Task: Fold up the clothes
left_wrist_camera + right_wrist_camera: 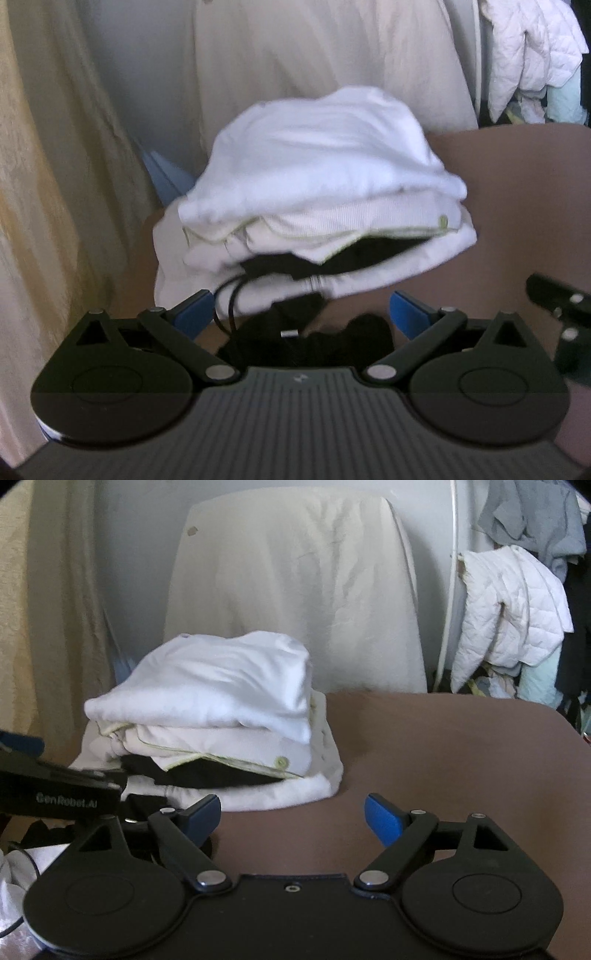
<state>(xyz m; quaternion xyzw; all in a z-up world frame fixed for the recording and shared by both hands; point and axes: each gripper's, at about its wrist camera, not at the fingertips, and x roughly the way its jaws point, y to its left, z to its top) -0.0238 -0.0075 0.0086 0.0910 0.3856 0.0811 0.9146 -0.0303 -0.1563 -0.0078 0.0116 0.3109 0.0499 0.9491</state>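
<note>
A stack of folded clothes (325,177) sits on the brown table (517,206), white pieces on top and a black one sandwiched low in the pile. My left gripper (300,314) is open just in front of the stack, nothing between its blue pads. Under it lie a black garment (332,343) and a thin black cord (231,299). In the right wrist view the same stack (221,701) is to the left, and my right gripper (291,814) is open over bare table (461,760), holding nothing. The left gripper's body (59,790) shows at the left edge.
A chair back draped in cream cloth (295,590) stands behind the table. A beige curtain (40,627) hangs on the left. A white quilted jacket (513,616) and other clothes hang at the right. Crumpled white fabric (14,882) lies at the lower left.
</note>
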